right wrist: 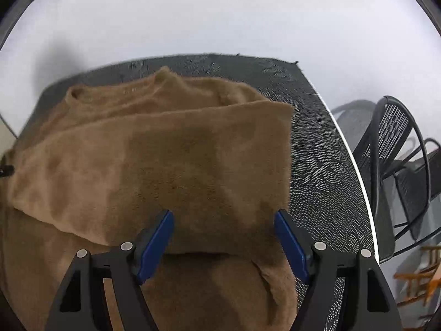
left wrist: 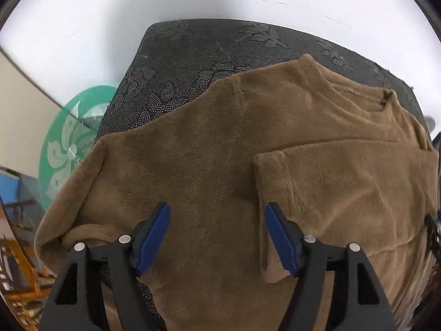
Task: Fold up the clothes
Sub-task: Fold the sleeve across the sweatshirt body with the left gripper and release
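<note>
A tan fleece sweater [left wrist: 220,143] lies on a black patterned tabletop [left wrist: 193,55]. Its collar [left wrist: 355,93] points to the far right in the left wrist view. One sleeve [left wrist: 330,182] is folded across the body, with its cuff [left wrist: 271,165] near the middle. My left gripper [left wrist: 217,215] is open and empty, just above the body next to the cuff. In the right wrist view the sweater [right wrist: 171,165] shows the folded side on top. My right gripper [right wrist: 223,220] is open and empty over the folded layer's near edge.
A green round glass table [left wrist: 69,143] with a white flower motif stands left of the black table. A black mesh chair [right wrist: 397,165] stands right of the table's white-rimmed edge [right wrist: 355,165]. White walls lie behind. A wooden frame [right wrist: 419,278] sits low on the right.
</note>
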